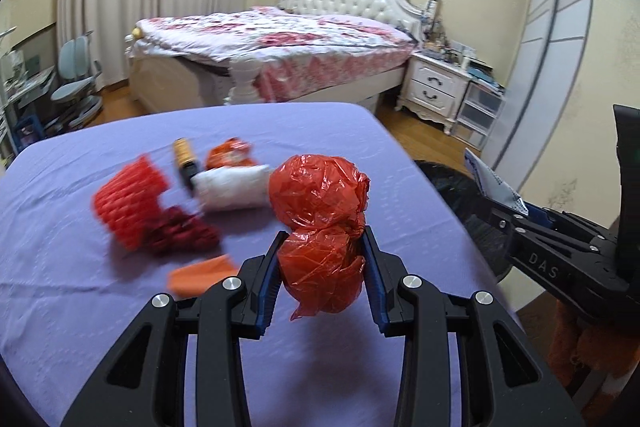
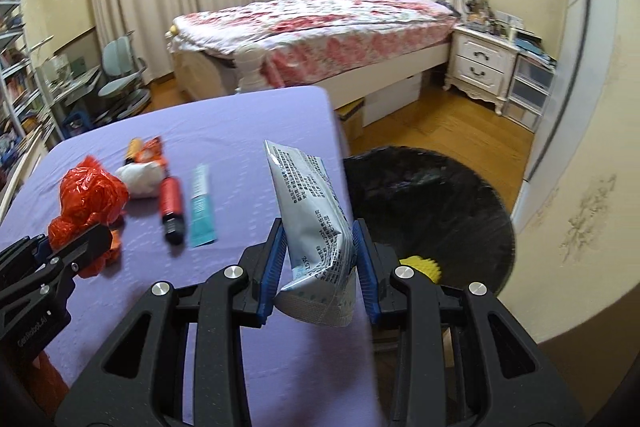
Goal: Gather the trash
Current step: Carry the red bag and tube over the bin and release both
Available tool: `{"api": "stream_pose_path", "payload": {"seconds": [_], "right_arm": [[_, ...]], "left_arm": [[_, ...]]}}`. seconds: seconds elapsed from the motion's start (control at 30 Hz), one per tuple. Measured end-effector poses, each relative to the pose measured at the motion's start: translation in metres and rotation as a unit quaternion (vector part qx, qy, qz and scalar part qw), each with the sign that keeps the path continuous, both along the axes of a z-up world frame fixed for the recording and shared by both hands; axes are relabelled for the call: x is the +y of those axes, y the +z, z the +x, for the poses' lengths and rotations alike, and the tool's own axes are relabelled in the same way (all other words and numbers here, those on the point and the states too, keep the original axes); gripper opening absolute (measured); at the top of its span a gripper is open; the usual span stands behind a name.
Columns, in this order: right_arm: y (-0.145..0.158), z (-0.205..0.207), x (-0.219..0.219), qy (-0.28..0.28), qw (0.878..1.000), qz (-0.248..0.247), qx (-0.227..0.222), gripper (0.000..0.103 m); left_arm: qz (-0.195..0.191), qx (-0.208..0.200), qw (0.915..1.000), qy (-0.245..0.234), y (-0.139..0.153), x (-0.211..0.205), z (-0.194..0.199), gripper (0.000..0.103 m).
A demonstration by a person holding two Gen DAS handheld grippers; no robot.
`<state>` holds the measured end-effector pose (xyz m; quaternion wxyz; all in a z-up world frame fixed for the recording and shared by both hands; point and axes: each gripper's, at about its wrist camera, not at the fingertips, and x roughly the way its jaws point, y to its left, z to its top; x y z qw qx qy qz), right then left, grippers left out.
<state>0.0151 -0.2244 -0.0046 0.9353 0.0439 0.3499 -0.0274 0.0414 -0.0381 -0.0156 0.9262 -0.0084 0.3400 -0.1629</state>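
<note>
My left gripper (image 1: 322,247) is shut on a crumpled red plastic bag (image 1: 320,211) and holds it above the purple table (image 1: 80,307). The bag also shows at the left of the right wrist view (image 2: 90,197). My right gripper (image 2: 320,239) is shut on a silver foil pouch (image 2: 310,211) with printed text, held upright at the table's right edge beside a black-lined trash bin (image 2: 428,203). A yellow item (image 2: 420,265) lies in the bin. The right gripper with its pouch also appears in the left wrist view (image 1: 504,203).
On the table lie red foam netting (image 1: 128,203), a white wad (image 1: 232,187), an orange snack wrapper (image 1: 230,155), a red and black tube (image 2: 172,205), a teal sachet (image 2: 200,203) and an orange scrap (image 1: 200,273). A bed (image 2: 320,23), nightstand (image 2: 480,63) and chair (image 2: 120,75) stand behind.
</note>
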Motion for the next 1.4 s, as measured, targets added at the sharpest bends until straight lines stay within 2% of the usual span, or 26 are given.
{"api": "stream_pose_path", "payload": {"seconds": [0.23,0.47,0.8,0.83,0.9,0.93,0.97,1.17,1.23,1.4], "right_arm": [[-0.013,0.022,-0.051,-0.047,0.999,0.004,0.006,0.033],[-0.032,0.040,-0.089,-0.073,0.997,0.014,0.019,0.033],[-0.052,0.056,-0.118,-0.101,0.994,0.019,0.039,0.034],[-0.053,0.055,-0.122,-0.108,0.993,0.019,0.038,0.035],[-0.054,0.055,-0.126,-0.116,0.992,0.019,0.039,0.043],[-0.055,0.053,-0.128,-0.121,0.992,0.018,0.038,0.048],[-0.055,0.052,-0.129,-0.125,0.991,0.016,0.038,0.050],[-0.055,0.043,-0.125,-0.132,0.990,0.012,0.040,0.053],[-0.053,0.040,-0.122,-0.132,0.990,0.010,0.039,0.057],[-0.047,0.030,-0.108,-0.124,0.992,0.014,0.037,0.059]], "left_arm": [[0.005,0.002,0.9989,-0.047,-0.003,-0.066,0.028,0.038],[0.035,0.014,0.9964,-0.076,-0.019,-0.118,0.053,0.038],[0.065,0.031,0.9933,-0.090,-0.031,-0.153,0.071,0.038],[0.068,0.031,0.9932,-0.090,-0.031,-0.154,0.073,0.041],[0.066,0.029,0.9933,-0.090,-0.031,-0.154,0.072,0.053],[0.063,0.025,0.9937,-0.089,-0.030,-0.153,0.071,0.065],[0.059,0.020,0.9942,-0.088,-0.028,-0.151,0.069,0.072],[0.060,0.008,0.9953,-0.076,-0.021,-0.141,0.059,0.078],[0.060,0.005,0.9957,-0.071,-0.019,-0.137,0.056,0.079],[0.060,0.006,0.9969,-0.051,-0.015,-0.115,0.048,0.080]]}}
